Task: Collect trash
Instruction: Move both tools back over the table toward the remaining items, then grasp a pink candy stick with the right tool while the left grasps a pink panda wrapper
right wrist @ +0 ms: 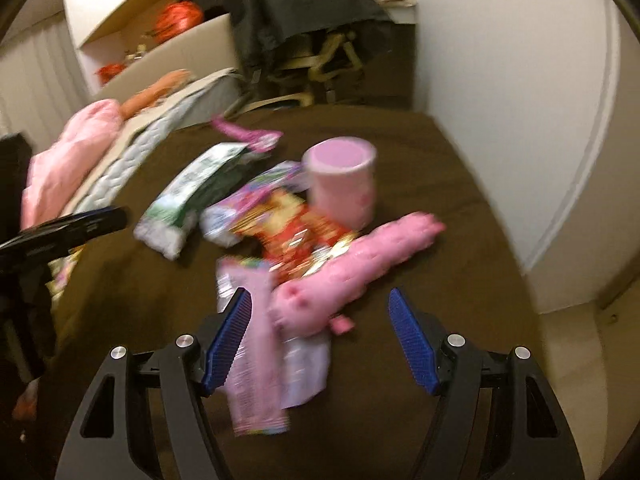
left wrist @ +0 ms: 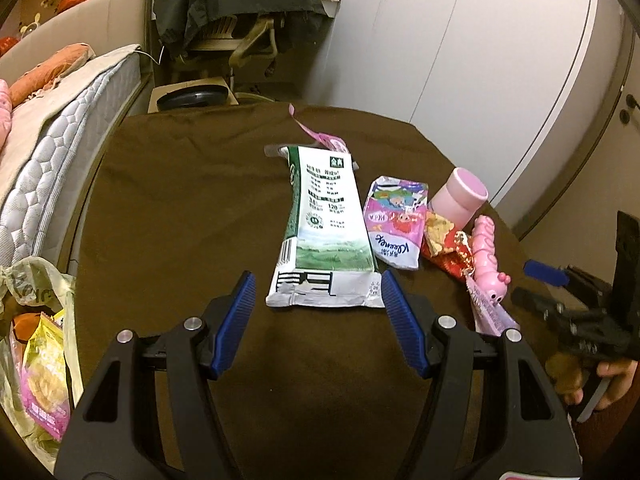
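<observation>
A flattened green and white milk carton lies on the brown table, its near end between the tips of my open, empty left gripper. To its right lie a Kleenex tissue pack, a red snack wrapper and a pink wrapper. In the blurred right wrist view my open, empty right gripper hovers over the pink wrapper and a pink caterpillar toy. The carton lies further left.
A pink cup stands behind the wrappers, also in the right wrist view. A plastic bag with wrappers hangs at the table's left edge. A bed is on the left, a draped chair behind.
</observation>
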The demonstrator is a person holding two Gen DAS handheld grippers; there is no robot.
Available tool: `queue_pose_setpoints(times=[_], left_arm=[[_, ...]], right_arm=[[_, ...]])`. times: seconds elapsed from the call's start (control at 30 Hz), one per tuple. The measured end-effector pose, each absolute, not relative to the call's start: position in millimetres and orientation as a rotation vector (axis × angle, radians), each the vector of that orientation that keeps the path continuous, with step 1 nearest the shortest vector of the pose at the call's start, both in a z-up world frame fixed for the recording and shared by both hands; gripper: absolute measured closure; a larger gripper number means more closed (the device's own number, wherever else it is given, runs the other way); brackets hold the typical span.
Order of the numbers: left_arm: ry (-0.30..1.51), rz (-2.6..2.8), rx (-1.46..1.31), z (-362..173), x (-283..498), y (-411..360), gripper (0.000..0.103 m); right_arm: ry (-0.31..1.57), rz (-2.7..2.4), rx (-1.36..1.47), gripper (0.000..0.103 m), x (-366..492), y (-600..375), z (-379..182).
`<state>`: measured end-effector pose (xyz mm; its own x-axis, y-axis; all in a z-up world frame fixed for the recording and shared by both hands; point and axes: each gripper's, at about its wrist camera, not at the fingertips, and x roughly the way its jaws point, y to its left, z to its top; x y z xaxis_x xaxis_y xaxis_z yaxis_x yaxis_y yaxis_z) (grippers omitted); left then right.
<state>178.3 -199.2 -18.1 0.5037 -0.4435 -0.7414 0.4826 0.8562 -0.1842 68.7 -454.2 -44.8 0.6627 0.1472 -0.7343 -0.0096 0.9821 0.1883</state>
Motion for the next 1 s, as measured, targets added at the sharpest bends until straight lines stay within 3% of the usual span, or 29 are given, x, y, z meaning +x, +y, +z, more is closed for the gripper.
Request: queue_pose_setpoints(times=[0.07, 0.13, 0.27, 0.37, 0.63, 0.77, 1.0], left_arm=[[0.884, -0.558, 0.052, -20, 178, -200, 0.042], [0.886, -0.551, 0.054, -20, 179, -199, 0.042], [0.886, -0.537, 0.053, -20, 179, -195, 0.042], [0.885, -0.530, 0.046, -20, 180, -193, 0.042], [0.845, -0.630, 0.096, -4, 200, -214, 0.042], [0.789, -0.737, 0.163, 13, 241, -239, 0.042], [0.875, -0.763, 0.259, 4, 336, -297, 0.042]], right_arm=[[0.842, 0.132, 0.154, 0.038, 65, -442, -48], [0.857, 0.155, 0.127, 0.047, 65, -431, -52], [0.918, 0.207, 0.137, 0.080, 70, -422, -64], [0.902, 0.216, 0.135, 0.088, 66, -421, -59], [0.810, 0.164, 0.160, 0.090, 48, -445, -30], [0.802, 0.131, 0.196, 0.090, 47, -465, -29], [0.812, 0.095, 0.230, 0.090, 50, -480, -34]])
